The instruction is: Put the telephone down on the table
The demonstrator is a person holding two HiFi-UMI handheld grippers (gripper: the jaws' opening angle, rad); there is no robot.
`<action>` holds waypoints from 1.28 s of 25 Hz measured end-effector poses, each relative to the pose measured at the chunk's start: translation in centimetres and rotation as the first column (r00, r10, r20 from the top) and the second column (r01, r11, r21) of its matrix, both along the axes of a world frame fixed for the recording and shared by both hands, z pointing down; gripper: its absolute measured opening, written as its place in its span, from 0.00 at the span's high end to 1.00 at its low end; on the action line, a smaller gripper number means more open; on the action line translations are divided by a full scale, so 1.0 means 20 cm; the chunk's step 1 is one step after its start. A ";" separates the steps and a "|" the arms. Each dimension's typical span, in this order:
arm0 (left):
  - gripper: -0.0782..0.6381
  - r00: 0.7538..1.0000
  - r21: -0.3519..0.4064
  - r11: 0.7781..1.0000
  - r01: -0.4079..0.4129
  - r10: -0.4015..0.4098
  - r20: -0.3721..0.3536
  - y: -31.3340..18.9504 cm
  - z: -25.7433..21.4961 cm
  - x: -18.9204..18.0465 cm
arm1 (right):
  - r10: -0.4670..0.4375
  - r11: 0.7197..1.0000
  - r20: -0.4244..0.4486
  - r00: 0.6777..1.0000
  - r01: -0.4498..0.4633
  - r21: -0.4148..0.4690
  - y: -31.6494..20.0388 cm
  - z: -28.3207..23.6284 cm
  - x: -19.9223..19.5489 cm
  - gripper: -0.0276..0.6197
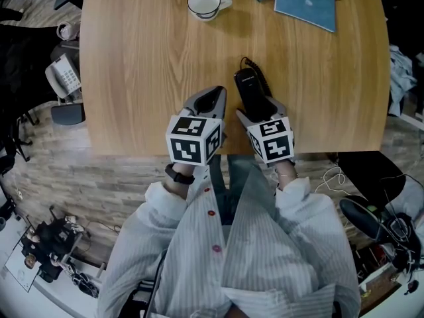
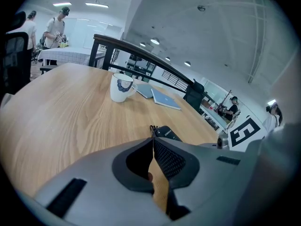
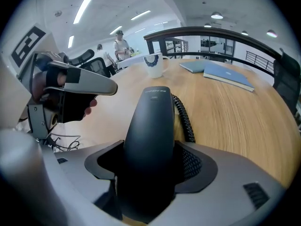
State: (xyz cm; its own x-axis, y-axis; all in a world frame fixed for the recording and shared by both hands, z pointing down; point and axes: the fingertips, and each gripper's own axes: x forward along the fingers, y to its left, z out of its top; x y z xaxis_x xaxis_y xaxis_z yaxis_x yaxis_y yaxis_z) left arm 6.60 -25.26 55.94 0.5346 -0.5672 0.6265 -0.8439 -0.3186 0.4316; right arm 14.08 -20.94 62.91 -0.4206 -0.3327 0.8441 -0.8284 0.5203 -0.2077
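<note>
A black telephone handset (image 1: pixel 249 87) (image 3: pixel 153 126) is held low over the wooden table (image 1: pixel 132 58) near its front edge. My right gripper (image 1: pixel 260 109) (image 3: pixel 150 168) is shut on its near end. Its coiled cord (image 3: pixel 184 117) trails along its right side. I cannot tell whether the far end touches the wood. My left gripper (image 1: pixel 211 98) (image 2: pixel 153 142) hovers just left of the handset, shut with nothing between its fingers. From the left gripper view, the handset's tip (image 2: pixel 165 132) shows past the closed jaws.
A white cup (image 1: pixel 205 3) (image 2: pixel 121 87) stands at the table's far middle, with blue notebooks (image 1: pixel 305 3) (image 2: pixel 164 99) to its right. A grey desk phone (image 1: pixel 65 75) rests on a chair left of the table. Cables and bags lie on the floor around.
</note>
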 end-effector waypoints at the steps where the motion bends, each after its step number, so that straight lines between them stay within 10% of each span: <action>1: 0.87 1.000 0.001 1.000 -0.002 0.002 -0.001 0.00 0.00 0.00 | 0.002 1.000 0.008 1.000 -0.002 -0.004 0.01 0.00 -0.01 0.44; 22: 0.87 0.998 0.115 0.993 -0.009 0.016 -0.056 -0.07 -0.32 0.07 | 0.136 0.990 0.126 0.983 -0.141 0.029 -0.04 -0.29 0.04 0.44; 32: 0.87 0.995 0.209 0.977 -0.032 0.050 -0.082 -0.10 -0.59 0.12 | 0.213 0.965 0.414 0.885 -0.256 0.051 -0.11 -0.69 0.00 0.44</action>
